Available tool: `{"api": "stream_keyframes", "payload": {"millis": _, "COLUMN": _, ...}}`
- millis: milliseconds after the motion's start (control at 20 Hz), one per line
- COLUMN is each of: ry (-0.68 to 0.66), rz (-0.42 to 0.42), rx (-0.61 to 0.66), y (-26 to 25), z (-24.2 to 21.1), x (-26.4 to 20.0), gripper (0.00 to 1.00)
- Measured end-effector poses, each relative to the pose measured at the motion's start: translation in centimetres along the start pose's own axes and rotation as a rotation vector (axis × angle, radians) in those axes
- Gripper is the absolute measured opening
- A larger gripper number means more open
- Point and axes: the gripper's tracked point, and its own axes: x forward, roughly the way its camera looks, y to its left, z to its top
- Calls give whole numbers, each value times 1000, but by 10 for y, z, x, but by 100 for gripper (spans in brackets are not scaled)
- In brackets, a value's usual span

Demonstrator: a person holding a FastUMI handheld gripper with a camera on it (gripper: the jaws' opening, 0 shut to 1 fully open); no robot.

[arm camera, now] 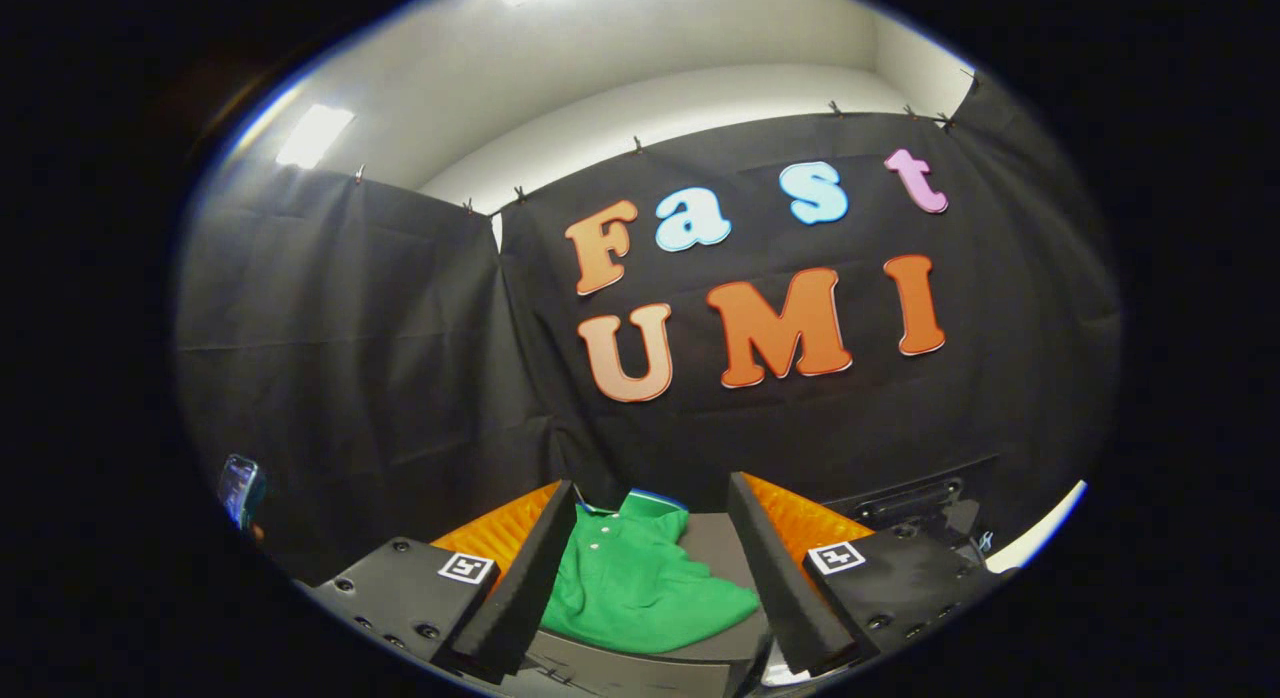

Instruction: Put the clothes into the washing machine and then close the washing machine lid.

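We open on the booth, and at the far left, low against the black cloth wall (330, 358), a phone (240, 488) sits propped, its screen glowing, too small for us to make anything out. Above it a bright ceiling light (313, 135) shines on the pale ceiling, and the cloth hangs from small clips along its top edge. Moving in, we reach the left finger (525, 578) of the gripper (655, 588), and on the block beside it a small square black-and-white marker (466, 567). The fingers are spread wide apart, gripping nothing. Right between them, and just ahead, lies the task's piece of clothing: a green polo shirt (640, 578), crumpled, collar toward the back, a row of pale buttons down the placket. It rests on a dark grey surface (715, 543) with a curved front edge; whether that is the washing machine's lid we cannot tell. On we go to the right finger (775, 578), not touching the shirt either, with a second square marker (836, 557) on its block. Beyond that, a dark panel with a slotted handle-like recess (905, 500) stands at the foot of the cloth wall, and at the far right a white curved edge (1040, 533) peeks in. No readable brand or label shows on the shirt.
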Motion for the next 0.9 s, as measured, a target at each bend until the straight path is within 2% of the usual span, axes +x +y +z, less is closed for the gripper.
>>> {"api": "stream_keyframes", "payload": {"millis": 200, "ry": 162, "rz": 31, "rx": -23, "y": 36, "z": -58, "x": 76, "gripper": 98}}
{"api": "stream_keyframes", "payload": {"millis": 450, "ry": 408, "rz": -37, "rx": -85, "y": 36, "z": -141, "x": 150, "gripper": 99}}
{"api": "stream_keyframes", "payload": {"millis": 650, "ry": 517, "rz": -43, "rx": -99, "y": 33, "z": -187, "x": 157, "gripper": 99}}
{"api": "stream_keyframes", "payload": {"millis": 900, "ry": 506, "rz": -28, "rx": -142, "y": 32, "z": -193, "x": 156, "gripper": 96}}
